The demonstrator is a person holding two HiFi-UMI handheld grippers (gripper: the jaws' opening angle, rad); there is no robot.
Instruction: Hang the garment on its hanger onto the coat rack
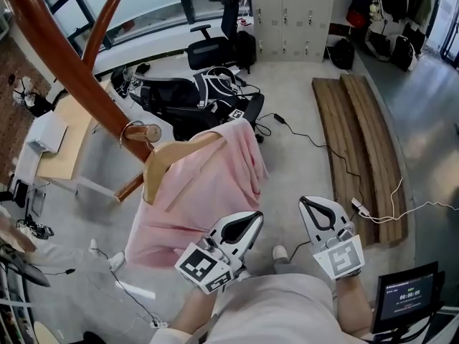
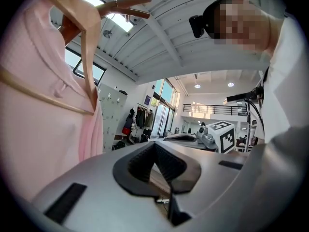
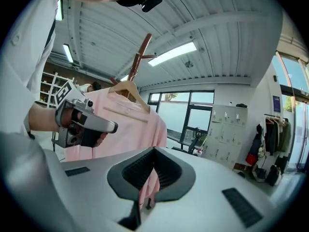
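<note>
The pink garment (image 1: 208,185) hangs on a wooden hanger (image 1: 176,156). The hanger's hook sits over a peg (image 1: 143,132) of the brown wooden coat rack (image 1: 64,63) at the upper left. My left gripper (image 1: 247,224) is shut and empty, just below and right of the garment's hem. My right gripper (image 1: 315,210) is shut and empty too, further right and apart from the cloth. In the left gripper view the garment (image 2: 38,115) and hanger (image 2: 87,42) fill the left side. In the right gripper view the garment (image 3: 125,124) hangs behind the left gripper (image 3: 104,124).
Long wooden planks (image 1: 366,142) lie on the floor at the right, with cables running beside them. Black bags (image 1: 193,95) and an office chair (image 1: 215,49) stand behind the garment. A light desk (image 1: 68,135) is at the left and a small screen (image 1: 409,296) at the lower right.
</note>
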